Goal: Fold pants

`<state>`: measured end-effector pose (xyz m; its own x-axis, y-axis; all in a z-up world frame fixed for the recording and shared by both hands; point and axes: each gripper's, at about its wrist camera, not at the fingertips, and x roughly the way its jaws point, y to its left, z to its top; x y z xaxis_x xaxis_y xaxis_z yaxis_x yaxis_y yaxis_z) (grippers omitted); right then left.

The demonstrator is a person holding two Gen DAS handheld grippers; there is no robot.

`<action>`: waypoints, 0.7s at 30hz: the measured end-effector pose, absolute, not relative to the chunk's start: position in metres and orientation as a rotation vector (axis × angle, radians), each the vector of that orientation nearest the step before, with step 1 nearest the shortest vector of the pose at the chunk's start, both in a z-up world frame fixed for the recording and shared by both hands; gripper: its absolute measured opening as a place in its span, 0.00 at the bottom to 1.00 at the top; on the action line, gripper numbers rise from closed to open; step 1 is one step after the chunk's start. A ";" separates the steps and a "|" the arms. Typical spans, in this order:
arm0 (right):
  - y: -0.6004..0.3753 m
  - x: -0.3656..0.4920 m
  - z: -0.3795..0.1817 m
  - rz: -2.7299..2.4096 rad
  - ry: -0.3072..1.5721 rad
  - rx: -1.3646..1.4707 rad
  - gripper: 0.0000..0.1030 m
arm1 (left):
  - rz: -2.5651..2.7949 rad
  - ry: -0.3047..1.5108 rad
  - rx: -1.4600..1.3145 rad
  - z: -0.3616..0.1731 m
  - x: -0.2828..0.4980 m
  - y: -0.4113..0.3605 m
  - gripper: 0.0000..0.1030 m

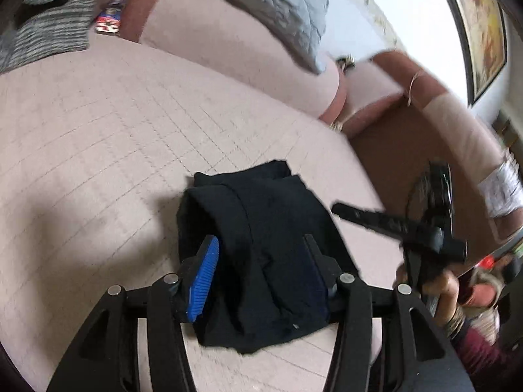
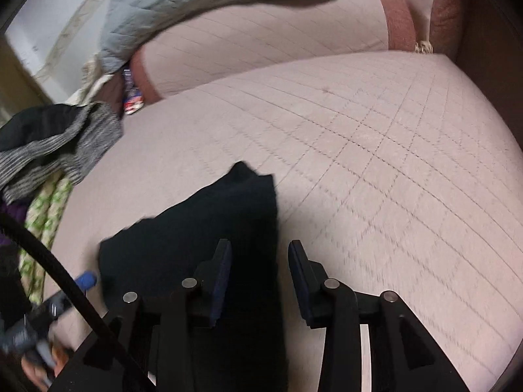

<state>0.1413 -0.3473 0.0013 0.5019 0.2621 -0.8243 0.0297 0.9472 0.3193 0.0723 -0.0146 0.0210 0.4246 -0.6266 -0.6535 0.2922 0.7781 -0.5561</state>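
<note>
The dark pants (image 1: 261, 254) lie folded in a compact bundle on the pink quilted sofa seat (image 1: 98, 130). The left gripper (image 1: 261, 254) stands part open astride the bundle, pads not pressing it. The right gripper (image 2: 260, 271) is part open at the bundle's edge, gripping nothing.
</note>
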 end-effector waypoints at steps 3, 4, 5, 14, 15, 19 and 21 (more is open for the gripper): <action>-0.351 0.170 -0.024 0.141 1.098 0.377 0.46 | -0.583 1.040 -0.362 0.001 0.091 -0.032 0.48; -0.354 0.178 -0.032 0.161 1.124 0.431 0.38 | -0.568 1.059 -0.353 -0.006 0.096 -0.035 0.48; -0.357 0.182 -0.038 0.196 1.143 0.494 0.23 | -0.543 1.080 -0.342 -0.012 0.101 -0.038 0.48; -0.387 0.174 -0.006 0.108 1.002 0.496 0.00 | -0.505 1.066 -0.293 -0.007 0.111 -0.060 0.48; -0.393 0.175 -0.001 0.059 0.982 0.472 0.00 | -0.471 1.087 -0.273 -0.011 0.115 -0.064 0.48; -0.402 0.165 0.009 0.108 0.987 0.492 0.05 | -0.443 1.100 -0.296 -0.014 0.115 -0.059 0.48; -0.387 0.147 0.016 0.155 0.982 0.405 0.05 | -0.438 1.123 -0.342 -0.011 0.110 -0.047 0.47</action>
